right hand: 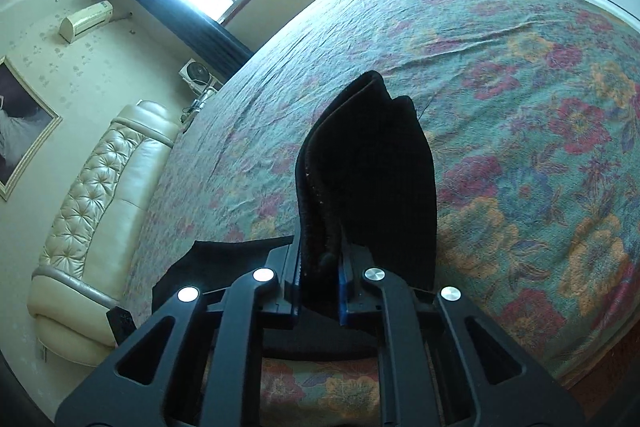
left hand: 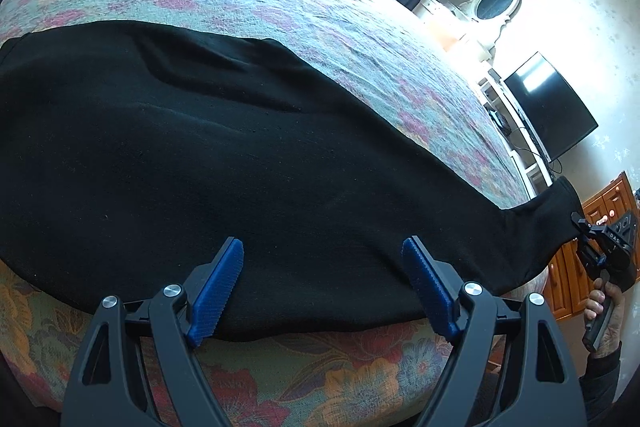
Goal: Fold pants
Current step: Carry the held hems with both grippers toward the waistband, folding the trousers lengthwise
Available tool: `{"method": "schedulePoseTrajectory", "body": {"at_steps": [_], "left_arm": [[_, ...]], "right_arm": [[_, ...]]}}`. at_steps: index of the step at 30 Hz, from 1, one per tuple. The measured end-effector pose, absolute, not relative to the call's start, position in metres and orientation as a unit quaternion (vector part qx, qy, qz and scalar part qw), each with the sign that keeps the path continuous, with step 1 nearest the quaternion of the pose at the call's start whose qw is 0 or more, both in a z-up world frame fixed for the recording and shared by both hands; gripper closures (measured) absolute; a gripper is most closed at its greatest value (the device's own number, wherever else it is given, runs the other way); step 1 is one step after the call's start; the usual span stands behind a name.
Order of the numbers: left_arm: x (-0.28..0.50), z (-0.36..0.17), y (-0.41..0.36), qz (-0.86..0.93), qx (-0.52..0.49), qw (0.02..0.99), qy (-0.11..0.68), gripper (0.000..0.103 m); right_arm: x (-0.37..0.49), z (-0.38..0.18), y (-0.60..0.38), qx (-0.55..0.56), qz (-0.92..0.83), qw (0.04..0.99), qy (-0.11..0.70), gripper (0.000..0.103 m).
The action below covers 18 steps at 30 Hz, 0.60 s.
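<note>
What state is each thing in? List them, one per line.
black pants: spread along the bed's near edge, one end lifted.
left gripper: open, over the pants' near edge.
right gripper: shut on the pants' end.
bedspread: laid out, lightly wrinkled.
television: off.

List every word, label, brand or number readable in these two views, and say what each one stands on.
"DAS", in small pale letters, blurred and not certain: on the black body of the right gripper that pinches the end of the black fabric pants, seen in the left wrist view.

The right wrist view shows no readable text.
</note>
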<state>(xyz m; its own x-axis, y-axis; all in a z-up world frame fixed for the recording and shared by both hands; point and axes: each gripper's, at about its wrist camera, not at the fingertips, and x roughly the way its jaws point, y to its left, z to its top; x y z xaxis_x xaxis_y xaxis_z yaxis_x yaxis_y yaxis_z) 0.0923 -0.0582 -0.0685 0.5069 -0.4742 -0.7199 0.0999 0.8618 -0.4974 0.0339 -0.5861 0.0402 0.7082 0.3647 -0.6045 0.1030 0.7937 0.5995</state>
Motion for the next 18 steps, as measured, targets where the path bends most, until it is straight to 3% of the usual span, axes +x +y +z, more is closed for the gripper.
{"method": "schedulePoseTrajectory", "body": {"at_steps": [11, 18], "left_arm": [[0.096, -0.074, -0.058, -0.194, -0.206, 0.831, 0.479, 0.022], [0.134, -0.066, -0.09, -0.272, -0.271, 0.772, 0.507, 0.022]], "right_arm": [[0.063, 0.029, -0.449, 0.211, 0.111, 0.873, 0.425, 0.092], [0.066, 0.009, -0.395, 0.193, 0.136, 0.867, 0.438, 0.092]]}}
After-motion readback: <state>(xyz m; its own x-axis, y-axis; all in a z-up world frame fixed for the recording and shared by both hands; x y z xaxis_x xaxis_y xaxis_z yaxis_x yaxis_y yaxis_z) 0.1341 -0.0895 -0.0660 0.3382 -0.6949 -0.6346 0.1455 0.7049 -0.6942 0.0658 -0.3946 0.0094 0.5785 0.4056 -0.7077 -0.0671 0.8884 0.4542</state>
